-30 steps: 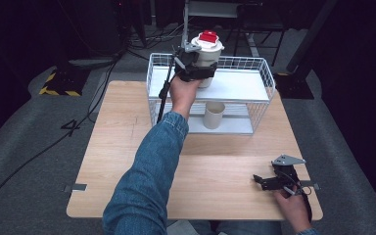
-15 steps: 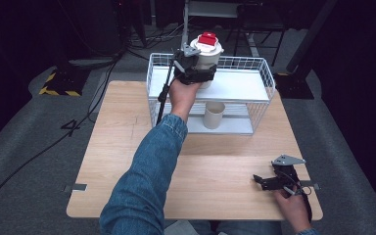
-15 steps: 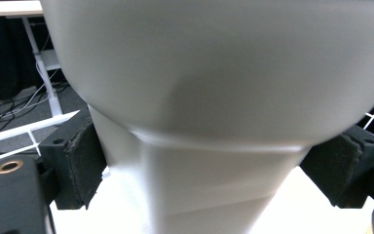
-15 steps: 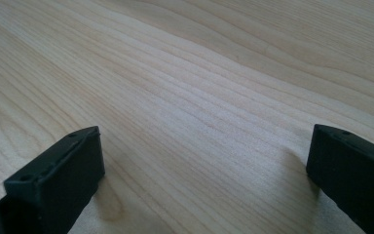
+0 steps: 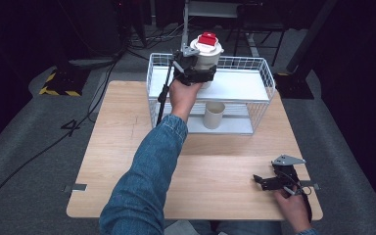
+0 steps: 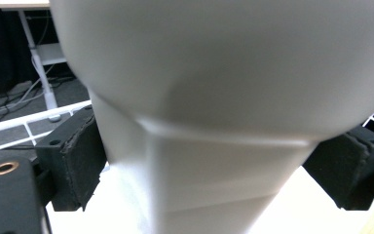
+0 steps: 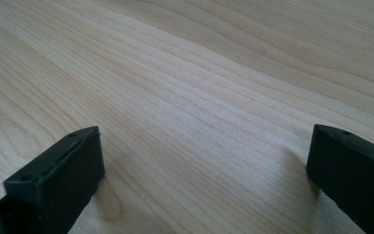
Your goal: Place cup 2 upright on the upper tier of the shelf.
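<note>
Dark floor and tangled cables surrounded a pale wooden table in the high view, with a white wire rack standing at its far edge. From above, the left claw was raised over the rack's upper shelf, closed around the lower body of a white container with a red lid; the container stood upright, its lid above the claw. A cream cup sat on the rack's lower level, below and apart from the container. The right claw lay low on the near right corner of the table, well apart from the rack, holding nothing, its jaws looking parted though small at that range.

The left gripper view gave what the high view could not: the container's white wall pressed between the two black jaws, one at each side, touching it. The container's wide upper part blocked most of the scene, so its lid was cut off, and only slivers of rack wire showed at the left.

The right gripper view showed bare wood grain between two widely spread jaws, both resting at the table, nothing between them.
</note>
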Demonstrator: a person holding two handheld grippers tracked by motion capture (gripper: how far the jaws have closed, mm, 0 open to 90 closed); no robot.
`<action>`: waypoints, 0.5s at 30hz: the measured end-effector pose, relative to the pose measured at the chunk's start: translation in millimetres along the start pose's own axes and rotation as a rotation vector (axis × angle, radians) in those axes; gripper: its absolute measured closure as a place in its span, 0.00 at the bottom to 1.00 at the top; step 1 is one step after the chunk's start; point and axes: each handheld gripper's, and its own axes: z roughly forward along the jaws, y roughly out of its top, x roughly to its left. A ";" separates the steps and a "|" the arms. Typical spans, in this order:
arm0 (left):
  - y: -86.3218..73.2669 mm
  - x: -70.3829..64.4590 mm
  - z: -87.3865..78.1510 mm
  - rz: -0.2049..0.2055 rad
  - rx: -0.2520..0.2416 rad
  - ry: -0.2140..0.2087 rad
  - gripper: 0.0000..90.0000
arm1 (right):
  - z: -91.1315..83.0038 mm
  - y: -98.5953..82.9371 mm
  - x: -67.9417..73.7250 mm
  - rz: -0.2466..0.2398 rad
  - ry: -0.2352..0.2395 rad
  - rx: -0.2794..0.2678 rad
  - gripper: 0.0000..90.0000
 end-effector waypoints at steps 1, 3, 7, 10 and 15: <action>-0.7 0.3 -0.3 -0.003 0.000 -0.003 0.12 | 0.0 0.0 0.0 0.000 0.000 0.000 0.01; -2.0 1.6 -1.1 -0.006 0.003 -0.003 0.11 | 0.0 0.0 0.0 0.000 0.000 0.000 0.01; -2.5 1.7 -4.3 -0.003 0.003 0.008 0.07 | 0.0 0.0 0.0 0.000 0.000 0.000 0.01; -2.0 0.7 -9.4 0.017 0.007 0.030 0.04 | 0.0 0.0 0.0 0.000 0.000 0.000 0.01; -1.1 2.1 -22.1 -0.007 -0.004 0.009 0.02 | 0.1 0.0 -0.2 -0.002 0.000 0.000 0.01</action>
